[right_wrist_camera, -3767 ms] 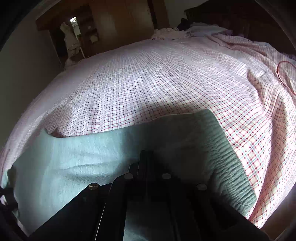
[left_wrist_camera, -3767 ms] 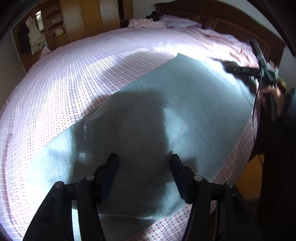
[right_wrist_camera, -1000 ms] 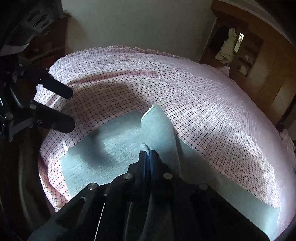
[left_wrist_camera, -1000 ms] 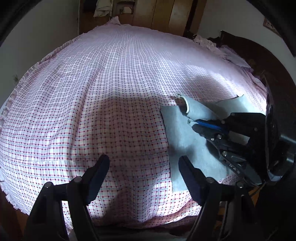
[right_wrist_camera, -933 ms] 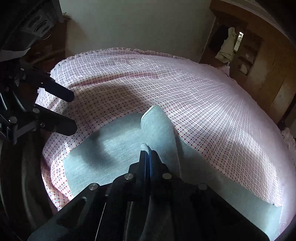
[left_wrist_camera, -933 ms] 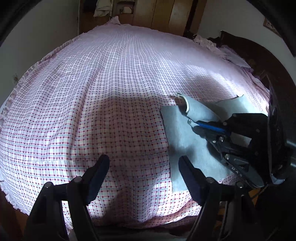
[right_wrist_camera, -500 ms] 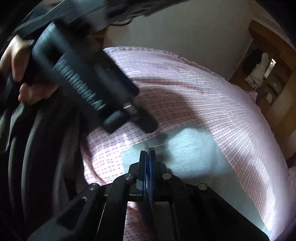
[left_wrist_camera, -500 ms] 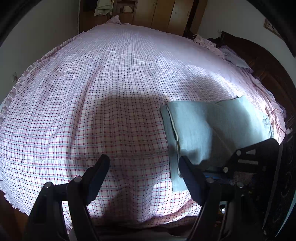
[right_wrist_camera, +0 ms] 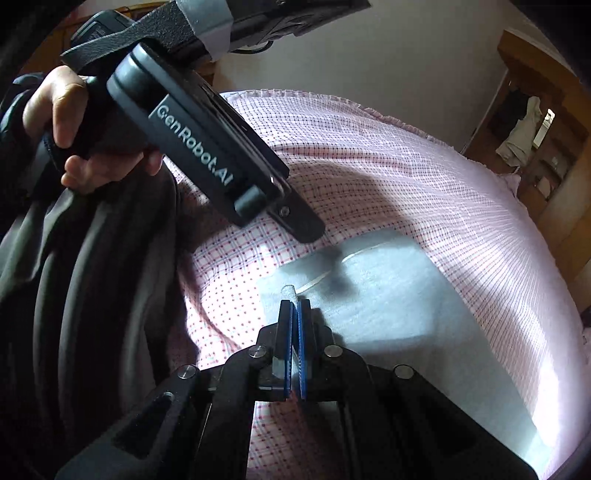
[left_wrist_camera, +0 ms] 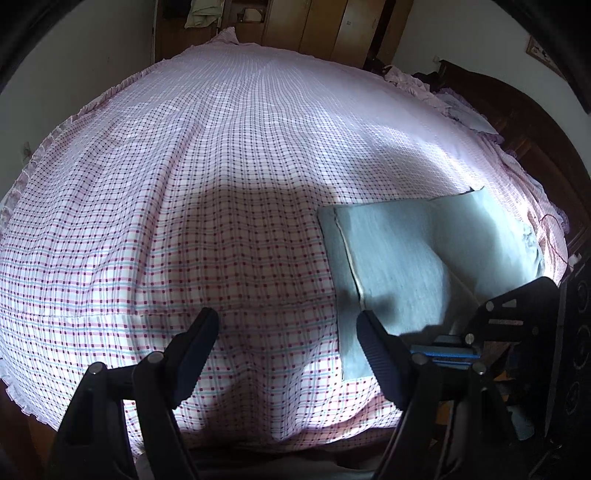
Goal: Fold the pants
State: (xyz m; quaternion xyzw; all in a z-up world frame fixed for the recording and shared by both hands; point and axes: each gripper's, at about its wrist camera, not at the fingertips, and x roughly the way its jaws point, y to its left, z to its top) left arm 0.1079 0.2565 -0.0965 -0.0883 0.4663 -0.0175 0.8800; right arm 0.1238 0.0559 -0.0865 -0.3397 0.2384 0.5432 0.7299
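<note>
The grey-blue pants [left_wrist_camera: 399, 258] lie folded on the pink checked bed, near its front right edge; they also show in the right wrist view [right_wrist_camera: 388, 295]. My left gripper [left_wrist_camera: 288, 332] is open and empty, held above the sheet just left of the pants' folded edge. My right gripper [right_wrist_camera: 294, 306] is shut on a corner of the pants' top layer at their near edge; a bit of cloth sticks out past the tips. Its body shows at the lower right of the left wrist view [left_wrist_camera: 480, 343].
The checked bedspread [left_wrist_camera: 184, 184] fills most of the view. A wooden wardrobe [left_wrist_camera: 314, 26] stands behind the bed and a dark headboard [left_wrist_camera: 517, 110] is at the right. The left hand and its gripper body [right_wrist_camera: 184, 129] hang over the bed's near edge.
My right gripper has carried the pants' corner across toward the near edge, laying the top layer flat over the lower one. My left gripper has stayed open above the sheet.
</note>
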